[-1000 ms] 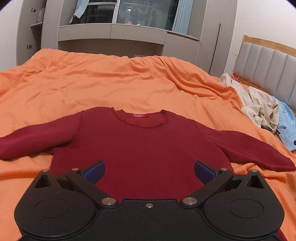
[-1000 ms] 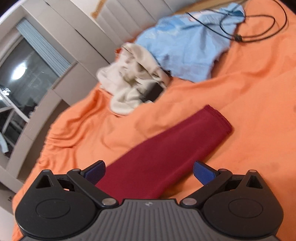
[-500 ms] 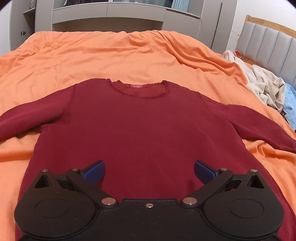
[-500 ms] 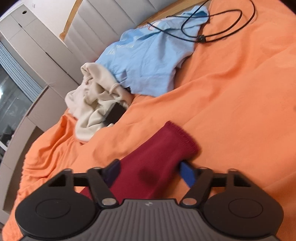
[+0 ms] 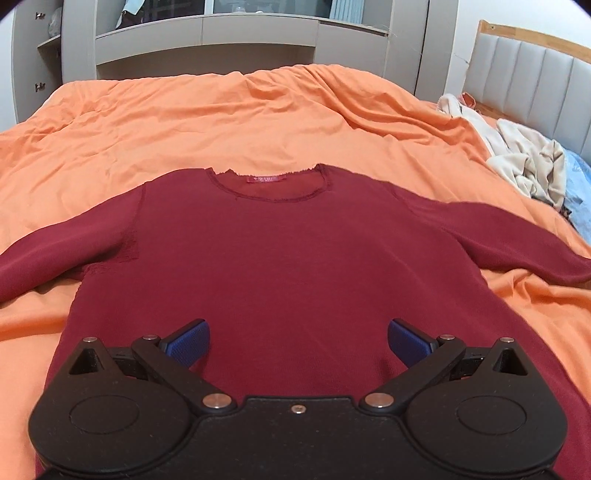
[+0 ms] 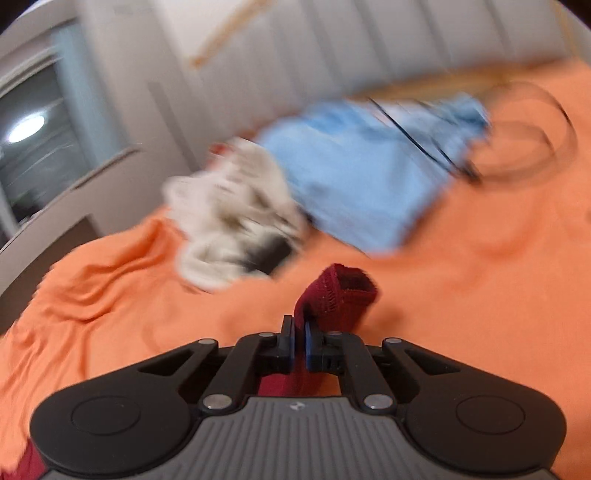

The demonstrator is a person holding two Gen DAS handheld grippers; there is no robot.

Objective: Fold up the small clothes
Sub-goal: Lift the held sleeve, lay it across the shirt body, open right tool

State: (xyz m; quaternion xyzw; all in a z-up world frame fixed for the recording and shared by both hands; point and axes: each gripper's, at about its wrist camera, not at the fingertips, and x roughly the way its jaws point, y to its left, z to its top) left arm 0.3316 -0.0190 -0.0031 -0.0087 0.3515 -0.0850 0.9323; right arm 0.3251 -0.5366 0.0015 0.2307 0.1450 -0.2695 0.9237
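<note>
Left wrist view: a dark red sweater [image 5: 295, 266] lies flat, front up, on an orange bedspread [image 5: 240, 118], its neckline and red label pointing toward the far cabinets [image 5: 221, 33] and both sleeves spread out to the sides. The left gripper [image 5: 298, 338] hovers over the lower part of the sweater's body with its blue-padded fingers [image 5: 188, 339] spread wide apart and nothing between them. At the right edge, a crumpled cream garment [image 5: 528, 162] and a strip of light blue cloth [image 5: 578, 192] sit beside a padded headboard [image 5: 532, 74]. Right wrist view, blurred by motion: the right gripper [image 6: 299, 341] has its fingers pressed together on the end of the sweater's sleeve [image 6: 338, 295], whose ribbed cuff stands up just past the fingertips, lifted off the orange bedspread [image 6: 461, 314]. Beyond it lie the cream garment [image 6: 229, 221] and a light blue shirt [image 6: 362, 184], touching each other, with a black cable [image 6: 424, 144] looped across the blue shirt and onto the bedspread near the headboard [image 6: 369, 48].
</note>
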